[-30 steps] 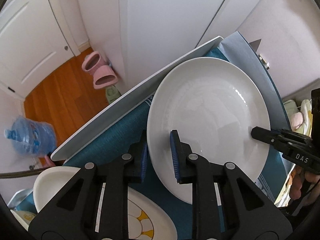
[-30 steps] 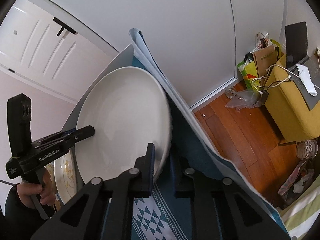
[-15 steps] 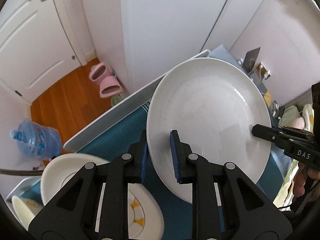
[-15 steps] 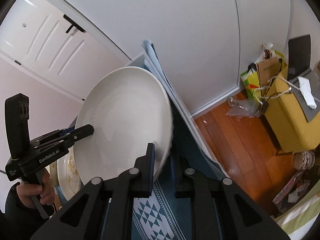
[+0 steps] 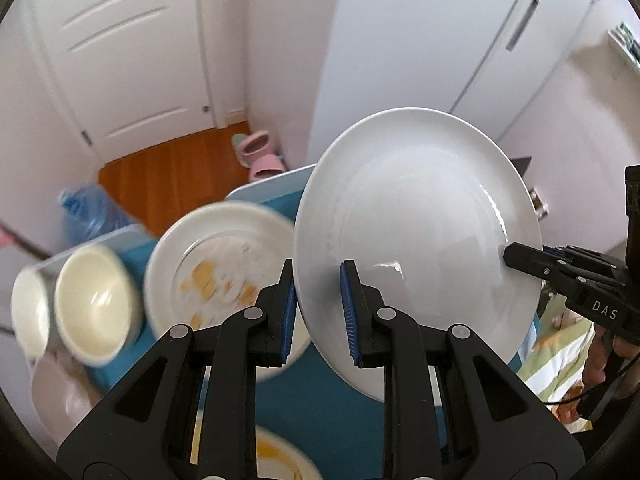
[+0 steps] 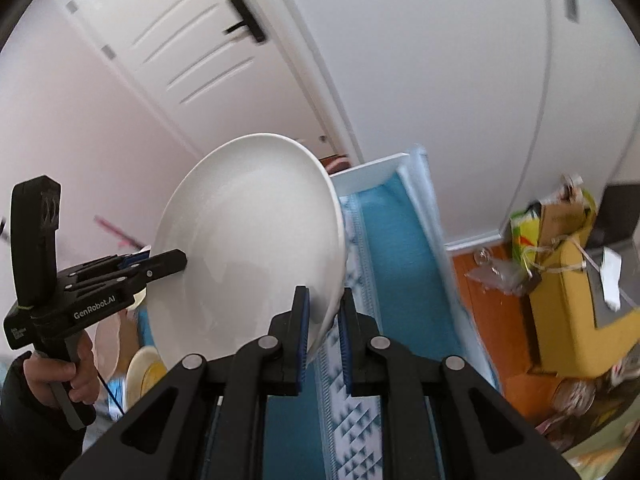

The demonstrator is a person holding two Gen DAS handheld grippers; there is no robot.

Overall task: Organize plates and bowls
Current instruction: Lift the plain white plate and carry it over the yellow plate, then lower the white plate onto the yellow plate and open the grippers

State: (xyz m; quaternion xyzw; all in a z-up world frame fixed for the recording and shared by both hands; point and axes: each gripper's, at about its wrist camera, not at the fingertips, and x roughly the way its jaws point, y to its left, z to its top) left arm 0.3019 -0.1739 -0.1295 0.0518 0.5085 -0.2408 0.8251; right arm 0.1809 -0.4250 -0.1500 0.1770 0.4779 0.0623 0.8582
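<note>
Both grippers, left gripper (image 5: pixel 318 306) and right gripper (image 6: pixel 323 336), stay clenched on the white plate's (image 5: pixel 416 248) opposite rims; it has risen clear of the surface (image 6: pixel 400 248), patterned plate (image 5: pixel 216 268) now below-left.

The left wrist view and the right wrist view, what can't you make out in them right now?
- Left wrist view: the patterned plate and two bowls are motion-blurred, so the yellow marks are unreadable.
- Left wrist view: a plate at the bottom edge is cut off and hidden by the left tool.
- Right wrist view: the white plate hides most dishes behind it.
- Right wrist view: clutter on the floor is blurred.
</note>
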